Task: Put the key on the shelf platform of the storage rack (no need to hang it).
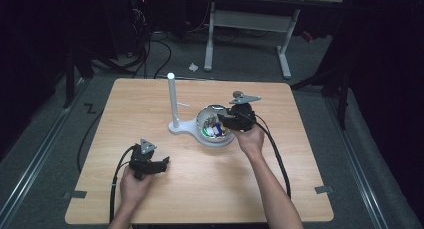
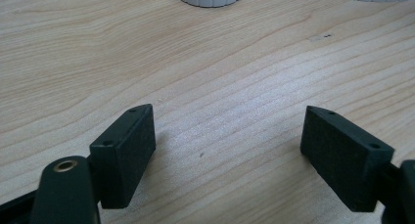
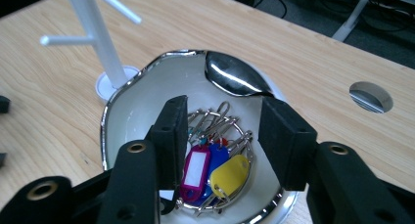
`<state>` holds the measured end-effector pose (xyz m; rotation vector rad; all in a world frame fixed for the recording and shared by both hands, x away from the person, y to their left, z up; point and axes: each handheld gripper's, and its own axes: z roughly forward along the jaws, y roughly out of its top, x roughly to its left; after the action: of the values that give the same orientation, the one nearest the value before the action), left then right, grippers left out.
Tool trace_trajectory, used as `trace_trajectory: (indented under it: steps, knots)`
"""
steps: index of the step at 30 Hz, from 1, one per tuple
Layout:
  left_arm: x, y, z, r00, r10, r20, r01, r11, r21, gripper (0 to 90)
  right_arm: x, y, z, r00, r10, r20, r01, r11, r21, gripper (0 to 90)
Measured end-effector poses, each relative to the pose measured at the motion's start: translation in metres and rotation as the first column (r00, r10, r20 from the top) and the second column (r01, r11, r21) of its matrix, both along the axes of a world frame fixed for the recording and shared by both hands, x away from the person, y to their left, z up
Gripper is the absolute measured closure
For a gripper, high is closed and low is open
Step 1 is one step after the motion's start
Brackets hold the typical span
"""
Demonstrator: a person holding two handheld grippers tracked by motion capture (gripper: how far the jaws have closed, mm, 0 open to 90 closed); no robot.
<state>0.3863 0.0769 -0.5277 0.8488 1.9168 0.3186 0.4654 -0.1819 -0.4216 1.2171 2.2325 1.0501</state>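
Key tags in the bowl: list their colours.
Magenta, blue and yellow key tags, clearest in the right gripper view.

Bunch of coloured key tags (image 3: pixel 211 169) on metal rings, lying in shiny bowl (image 3: pixel 147 94)

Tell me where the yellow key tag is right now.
The yellow key tag lies in the white bowl at mid-table, beside a blue tag, under the right gripper and its open jaws.
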Motion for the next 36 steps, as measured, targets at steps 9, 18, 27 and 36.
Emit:
trace_trajectory:
  steps: [9,18,27,36]
  knots:
    - [0.0,0.0,0.0,1.0,0.002,0.001,-0.002,1.0,0.002,21.0,-0.013,-0.02,0.008,0.9987,-0.046,0.021,0.046,0.999,0.019,50.4]
    - [0.001,0.0,0.0,1.0,0.003,0.003,-0.003,1.0,0.005,21.1,-0.035,-0.043,0.023,0.9961,-0.073,0.05,0.07,0.996,0.053,49.7]
    - [0.001,0.0,0.0,1.0,0.005,0.003,-0.005,1.0,0.005,21.1,-0.057,-0.063,0.04,0.9928,-0.092,0.077,0.087,0.994,0.063,48.7]
    - [0.001,0.0,0.0,1.0,0.004,0.004,-0.004,1.0,0.006,21.0,-0.078,-0.083,0.041,0.9903,-0.121,0.07,0.117,0.992,0.057,48.0]
